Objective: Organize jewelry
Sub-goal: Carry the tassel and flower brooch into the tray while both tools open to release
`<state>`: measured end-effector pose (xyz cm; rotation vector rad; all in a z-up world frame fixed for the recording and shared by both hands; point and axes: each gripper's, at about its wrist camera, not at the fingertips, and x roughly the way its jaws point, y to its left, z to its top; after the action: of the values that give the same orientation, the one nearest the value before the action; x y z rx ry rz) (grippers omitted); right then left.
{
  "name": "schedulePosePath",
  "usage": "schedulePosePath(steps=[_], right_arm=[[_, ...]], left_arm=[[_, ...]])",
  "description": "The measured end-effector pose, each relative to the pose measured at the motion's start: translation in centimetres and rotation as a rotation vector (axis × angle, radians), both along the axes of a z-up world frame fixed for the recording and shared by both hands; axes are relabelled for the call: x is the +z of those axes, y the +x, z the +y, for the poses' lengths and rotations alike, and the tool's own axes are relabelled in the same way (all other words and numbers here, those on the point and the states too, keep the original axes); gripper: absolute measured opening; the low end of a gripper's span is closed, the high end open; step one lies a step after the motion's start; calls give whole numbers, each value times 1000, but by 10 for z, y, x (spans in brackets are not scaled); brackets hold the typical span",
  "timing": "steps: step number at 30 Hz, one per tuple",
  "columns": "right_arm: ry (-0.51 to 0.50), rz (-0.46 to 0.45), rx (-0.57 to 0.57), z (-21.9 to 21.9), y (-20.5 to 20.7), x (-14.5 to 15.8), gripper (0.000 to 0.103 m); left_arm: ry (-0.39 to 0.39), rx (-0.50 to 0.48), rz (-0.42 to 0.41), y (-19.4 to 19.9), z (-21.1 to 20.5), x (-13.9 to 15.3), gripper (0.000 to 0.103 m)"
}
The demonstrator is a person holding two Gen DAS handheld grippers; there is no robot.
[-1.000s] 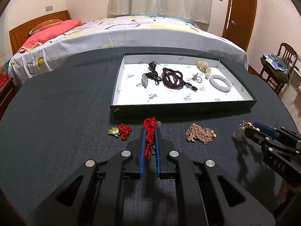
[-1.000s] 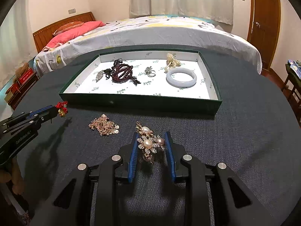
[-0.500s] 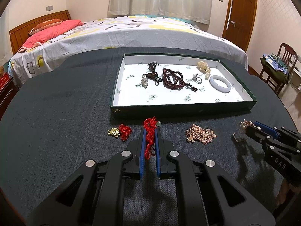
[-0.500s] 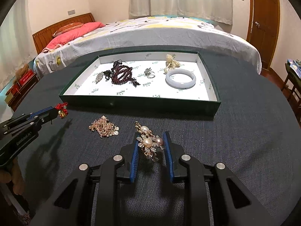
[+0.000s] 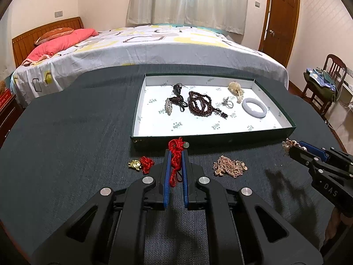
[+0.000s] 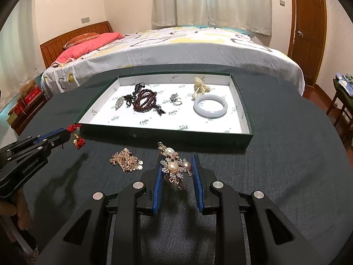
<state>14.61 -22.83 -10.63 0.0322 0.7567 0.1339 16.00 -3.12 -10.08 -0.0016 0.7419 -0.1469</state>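
Note:
My left gripper (image 5: 175, 152) is shut on a red cord necklace (image 5: 175, 158) with a pale bead, held just in front of the green tray (image 5: 211, 135). A gold charm on red cord (image 5: 141, 163) lies on the cloth to its left. My right gripper (image 6: 176, 159) is shut on a pearl and rhinestone brooch (image 6: 174, 167), lifted a little off the table. A rose-gold chain pile (image 6: 126, 161) lies loose between the two grippers. The tray holds dark beads (image 6: 144, 100), rings (image 6: 176, 100), a pale bangle (image 6: 210, 108) and a cream bead cluster (image 6: 199, 86).
The table has a dark cloth (image 5: 66, 132). Behind it stands a bed (image 5: 143, 44) with a pink pillow. A wooden door (image 5: 280, 17) and a chair (image 5: 326, 81) with clothes are at the right. A hand (image 6: 13, 212) holds the left gripper's handle.
The right gripper's fingers have closed in slightly on the brooch and lifted it a little. The left gripper with the red cord has barely moved.

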Motion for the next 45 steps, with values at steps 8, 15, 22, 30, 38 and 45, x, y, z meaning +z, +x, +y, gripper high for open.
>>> schedulePosePath(steps=[8, 15, 22, 30, 38, 45], right_arm=[[5, -36, -3, 0, 0, 13, 25], [9, -88, -4, -2, 5, 33, 25], [15, -165, -7, -4, 22, 64, 25], [9, -232, -15, -2, 60, 85, 25], [14, -163, -20, 1, 95, 45, 25], [-8, -44, -12, 8, 112, -9, 25]], left_arm=[[-2, 0, -20, -1, 1, 9, 9], [-7, -4, -60, 1, 0, 24, 9], [-24, -14, -122, 16, -2, 50, 9], [-22, -30, -218, 54, -13, 84, 9], [-8, -34, -137, 99, -27, 44, 9], [19, -19, -12, 120, -26, -14, 9]])
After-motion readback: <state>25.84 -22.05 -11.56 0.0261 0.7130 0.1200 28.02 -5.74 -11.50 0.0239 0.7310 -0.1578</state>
